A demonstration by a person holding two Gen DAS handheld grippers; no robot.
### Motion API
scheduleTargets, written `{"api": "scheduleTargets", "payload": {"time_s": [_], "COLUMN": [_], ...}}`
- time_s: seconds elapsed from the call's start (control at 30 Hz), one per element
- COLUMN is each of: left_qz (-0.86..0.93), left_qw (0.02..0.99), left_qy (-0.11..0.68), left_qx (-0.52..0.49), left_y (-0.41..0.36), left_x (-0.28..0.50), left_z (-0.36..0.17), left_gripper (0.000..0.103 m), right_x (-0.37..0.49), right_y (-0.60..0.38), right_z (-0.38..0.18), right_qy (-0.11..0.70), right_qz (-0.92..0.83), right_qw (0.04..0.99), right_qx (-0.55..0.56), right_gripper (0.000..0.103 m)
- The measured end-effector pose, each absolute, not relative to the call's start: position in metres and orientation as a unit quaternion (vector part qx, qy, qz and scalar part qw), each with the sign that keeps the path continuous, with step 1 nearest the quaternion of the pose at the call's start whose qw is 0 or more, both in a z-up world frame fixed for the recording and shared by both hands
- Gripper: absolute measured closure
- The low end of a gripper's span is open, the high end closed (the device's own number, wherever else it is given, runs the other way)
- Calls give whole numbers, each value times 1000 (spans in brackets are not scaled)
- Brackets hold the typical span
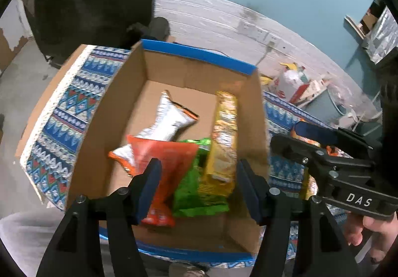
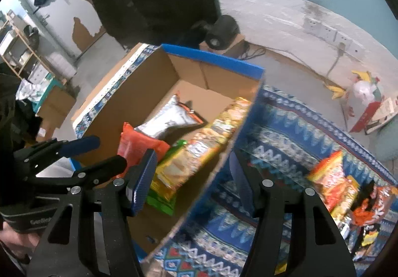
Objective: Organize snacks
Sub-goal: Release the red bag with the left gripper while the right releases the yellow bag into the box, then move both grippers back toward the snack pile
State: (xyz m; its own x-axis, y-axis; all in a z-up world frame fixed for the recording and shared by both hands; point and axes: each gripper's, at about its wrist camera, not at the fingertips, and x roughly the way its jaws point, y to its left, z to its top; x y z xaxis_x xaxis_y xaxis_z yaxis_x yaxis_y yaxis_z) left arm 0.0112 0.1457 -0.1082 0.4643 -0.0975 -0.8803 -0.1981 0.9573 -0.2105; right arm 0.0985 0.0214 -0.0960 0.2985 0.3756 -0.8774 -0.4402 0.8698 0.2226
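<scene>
Hovering over a corrugated cardboard box [image 1: 119,102] on patterned woven cloth [image 2: 286,132], the left gripper [image 1: 199,190] and right gripper [image 2: 191,177] gape empty above crinkly foil snack packets [image 1: 169,117], while more glossy packets [image 2: 333,182] lie outside on the cloth.

both handheld grippers point steeply downward, side by side. the left gripper [image 1: 199,187] has its jaws parted, nothing pinched between its blue pads [image 1: 149,190]. the right gripper [image 2: 191,180] also stands with jaws apart and gripping nothing; seen from the left wrist, it sits just to the right, a bare hand [image 1: 370,232] wrapped around its handle. at the lower left edge of the right wrist view, fingers [image 2: 15,242] clasp the left gripper's body.
</scene>
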Motion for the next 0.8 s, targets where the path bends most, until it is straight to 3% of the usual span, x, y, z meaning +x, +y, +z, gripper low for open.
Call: {"api": "scheduleTargets", "payload": {"time_s": [0.8], "left_qz": [-51], "left_qw": [828], "left_qy": [553], "left_qx": [-75], "left_y": [17], "left_x": [49], "left_z": [-118], "left_gripper": [28], "right_x": [74], "right_y": [-163], "right_z": [-96], "right_qy": [532], "right_qz": [126], "right_qw": [837], "right_qx": [-17], "right_gripper": [29]}}
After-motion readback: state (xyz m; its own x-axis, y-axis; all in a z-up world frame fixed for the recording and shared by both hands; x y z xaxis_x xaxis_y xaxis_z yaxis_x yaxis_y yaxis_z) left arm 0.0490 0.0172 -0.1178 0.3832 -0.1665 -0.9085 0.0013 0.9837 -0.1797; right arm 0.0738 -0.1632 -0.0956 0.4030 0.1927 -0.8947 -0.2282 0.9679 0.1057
